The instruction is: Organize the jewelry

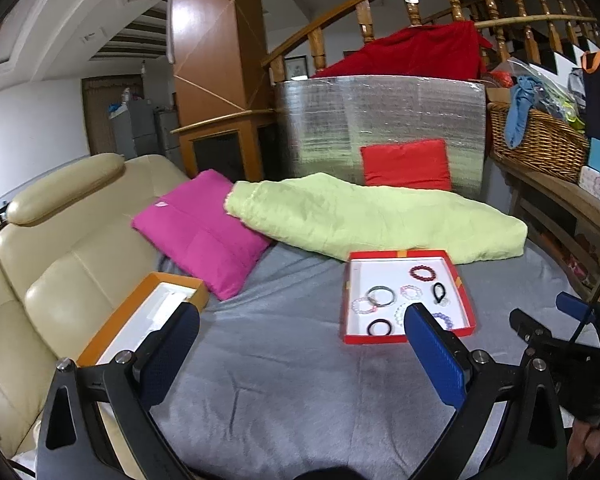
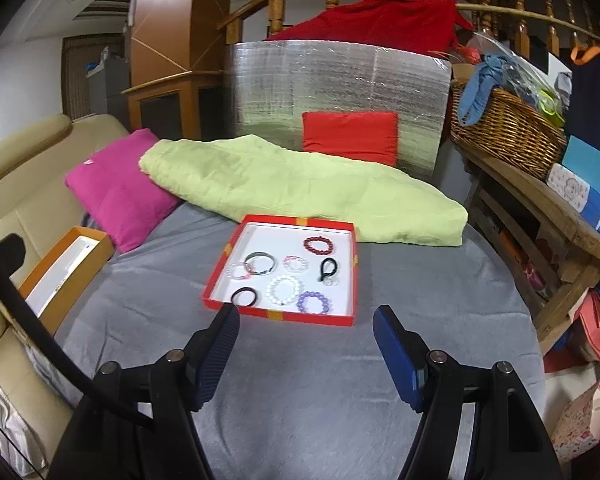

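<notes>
While both the left gripper point(image 1: 300, 356) and right gripper point(image 2: 306, 344) hang spread wide and empty over the grey bed point(image 2: 300, 380), the bracelets point(image 2: 286, 288) lie loose in the red tray point(image 2: 284, 314), orange box point(image 1: 112, 320) well left.

Orange box point(image 1: 112, 332) partly behind left gripper point(image 1: 300, 344), white bracelet point(image 1: 400, 314) half hidden

A grey sheet point(image 2: 300, 380) covers the near surface. On the left stands a cream leather sofa point(image 1: 40, 260); a pink cushion point(image 2: 116, 192) and a green quilt point(image 2: 300, 192) lie farther back. Behind them a silver foil panel point(image 2: 340, 80) backs a red cushion point(image 2: 350, 134), beneath a wooden stair railing point(image 1: 380, 0). A wicker basket point(image 2: 508, 128) sits on a wooden bench point(image 2: 540, 208) at right.
</notes>
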Demonstrator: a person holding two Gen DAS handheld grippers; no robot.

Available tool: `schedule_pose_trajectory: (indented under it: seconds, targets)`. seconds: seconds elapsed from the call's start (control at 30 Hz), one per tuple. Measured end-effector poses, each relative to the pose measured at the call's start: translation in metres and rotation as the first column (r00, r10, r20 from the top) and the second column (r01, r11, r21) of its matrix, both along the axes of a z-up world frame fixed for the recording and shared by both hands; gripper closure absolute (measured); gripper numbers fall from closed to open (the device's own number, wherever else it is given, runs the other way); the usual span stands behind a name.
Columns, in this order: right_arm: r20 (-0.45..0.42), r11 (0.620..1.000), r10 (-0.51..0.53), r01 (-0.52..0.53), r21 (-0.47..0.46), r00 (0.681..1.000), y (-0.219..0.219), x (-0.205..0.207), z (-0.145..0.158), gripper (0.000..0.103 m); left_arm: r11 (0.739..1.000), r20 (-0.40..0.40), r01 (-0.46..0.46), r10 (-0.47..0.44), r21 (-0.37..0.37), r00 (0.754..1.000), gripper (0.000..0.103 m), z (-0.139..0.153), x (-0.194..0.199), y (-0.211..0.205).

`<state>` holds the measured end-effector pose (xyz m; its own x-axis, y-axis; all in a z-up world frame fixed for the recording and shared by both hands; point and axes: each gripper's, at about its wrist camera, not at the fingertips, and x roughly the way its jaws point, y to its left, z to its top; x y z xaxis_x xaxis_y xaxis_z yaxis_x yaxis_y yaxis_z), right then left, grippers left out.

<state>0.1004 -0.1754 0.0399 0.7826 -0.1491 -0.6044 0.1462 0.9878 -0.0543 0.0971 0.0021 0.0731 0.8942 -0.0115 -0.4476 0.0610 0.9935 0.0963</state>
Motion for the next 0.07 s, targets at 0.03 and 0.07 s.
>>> schedule_pose_trajectory:
  seconds: [0.03, 0.07]
  targets:
    - [0.002, 1.000, -0.012, 0.012, 0.000, 1.000, -0.006, 0.003, -0.002, 0.030, 1.000, -0.001, 0.007, -0.007, -0.002, 1.000, 0.001, -0.002, 0.005, -0.001]
    - [0.002, 1.000, -0.031, 0.031, 0.000, 1.000, -0.015, 0.008, -0.007, 0.030, 1.000, -0.015, 0.010, -0.010, -0.004, 1.000, 0.001, -0.008, 0.017, 0.000]
